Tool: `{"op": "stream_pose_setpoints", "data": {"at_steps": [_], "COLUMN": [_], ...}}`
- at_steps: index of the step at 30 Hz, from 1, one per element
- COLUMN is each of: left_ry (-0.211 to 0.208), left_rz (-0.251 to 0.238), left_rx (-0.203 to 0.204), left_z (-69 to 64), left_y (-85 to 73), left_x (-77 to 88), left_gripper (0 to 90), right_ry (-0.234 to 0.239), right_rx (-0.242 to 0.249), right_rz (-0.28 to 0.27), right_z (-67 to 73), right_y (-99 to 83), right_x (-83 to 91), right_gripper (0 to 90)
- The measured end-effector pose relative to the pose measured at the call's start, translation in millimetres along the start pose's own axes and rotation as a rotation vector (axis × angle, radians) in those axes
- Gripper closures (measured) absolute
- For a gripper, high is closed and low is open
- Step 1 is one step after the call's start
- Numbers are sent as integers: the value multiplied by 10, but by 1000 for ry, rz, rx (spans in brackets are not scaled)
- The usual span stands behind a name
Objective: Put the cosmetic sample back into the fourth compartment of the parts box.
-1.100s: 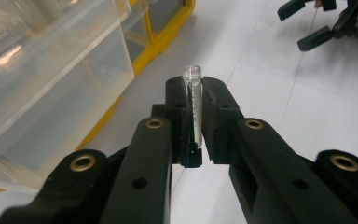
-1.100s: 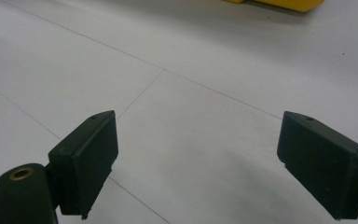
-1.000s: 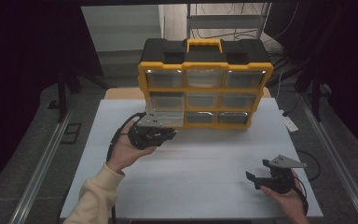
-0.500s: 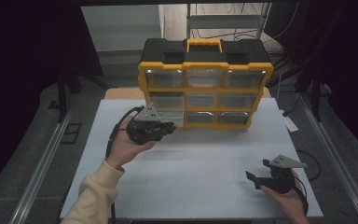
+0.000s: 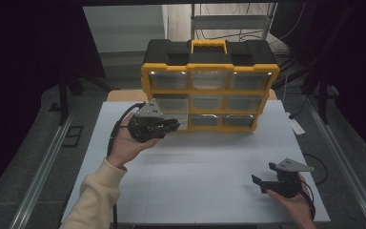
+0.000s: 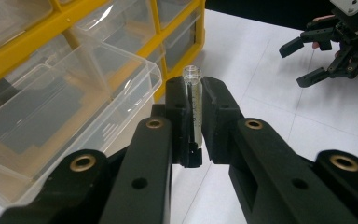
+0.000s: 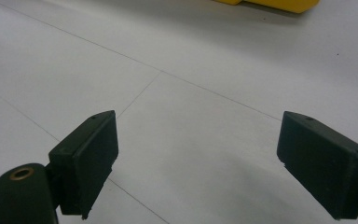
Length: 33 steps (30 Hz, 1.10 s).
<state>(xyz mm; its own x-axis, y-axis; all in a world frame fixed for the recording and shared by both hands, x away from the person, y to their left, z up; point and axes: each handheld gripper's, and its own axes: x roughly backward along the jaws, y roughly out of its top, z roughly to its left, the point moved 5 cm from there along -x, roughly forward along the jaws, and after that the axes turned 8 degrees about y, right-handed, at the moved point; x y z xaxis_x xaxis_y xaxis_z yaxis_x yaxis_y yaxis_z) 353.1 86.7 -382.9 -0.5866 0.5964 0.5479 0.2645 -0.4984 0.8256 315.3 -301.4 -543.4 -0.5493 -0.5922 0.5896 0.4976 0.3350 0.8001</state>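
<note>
A pulled-out clear drawer (image 6: pixel 60 121) of the yellow organizer (image 5: pixel 209 90) is crowding the left gripper (image 6: pixel 195 112), whose jaws are pinching a clear vial (image 6: pixel 192 105) standing upright, mouth upward. Open white table (image 5: pixel 205 167) is lying rightward, where the right gripper (image 7: pixel 198 163) is hovering, jaws spread.

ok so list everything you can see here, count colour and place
organiser case: one, yellow and black, upright at the table's far edge
drawer: one, clear, pulled out of the case at its lower left
vial: one, clear glass, clamped between the left gripper's jaws
table: one, white
shelf unit: one, pale, behind the case
left gripper: one, black, beside the open drawer, shut on the vial
right gripper: one, black, open, near the table's right front
</note>
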Motion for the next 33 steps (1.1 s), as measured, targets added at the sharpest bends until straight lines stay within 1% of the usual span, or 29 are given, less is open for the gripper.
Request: {"op": "stream_pose_setpoints", "data": {"at_steps": [6, 13, 16, 20, 24, 25, 26, 33], "left_ry": [8, 18, 29, 42, 55, 55, 65, 83], "left_rz": [-9, -9, -4, -7, 1, 1, 1, 7], "left_rx": [10, 9, 11, 35, 49, 49, 59, 74], "left_z": [51, 92, 136, 245, 321, 321, 357, 442], "left_y": [40, 93, 124, 166, 180, 180, 187, 197], "left_x": [41, 44, 37, 27, 0, 0, -19, -67], "left_gripper": [804, 805, 805, 805, 805, 805, 805, 805], "right_ry": [-3, 0, 0, -6, -8, -8, -8, -10], "right_rx": [1, 1, 1, 1, -3, -3, -2, -3], "right_rz": [1, 1, 0, 1, -1, 0, 0, 0], "right_z": [3, 5, 4, 0, -6, -5, -4, -7], "right_y": [1, 2, 2, 1, 2, 1, 2, 1], "right_x": [2, -2, -1, 4, 8, 8, 6, 6], "right_gripper": [131, 131, 131, 131, 131, 131, 131, 131]}}
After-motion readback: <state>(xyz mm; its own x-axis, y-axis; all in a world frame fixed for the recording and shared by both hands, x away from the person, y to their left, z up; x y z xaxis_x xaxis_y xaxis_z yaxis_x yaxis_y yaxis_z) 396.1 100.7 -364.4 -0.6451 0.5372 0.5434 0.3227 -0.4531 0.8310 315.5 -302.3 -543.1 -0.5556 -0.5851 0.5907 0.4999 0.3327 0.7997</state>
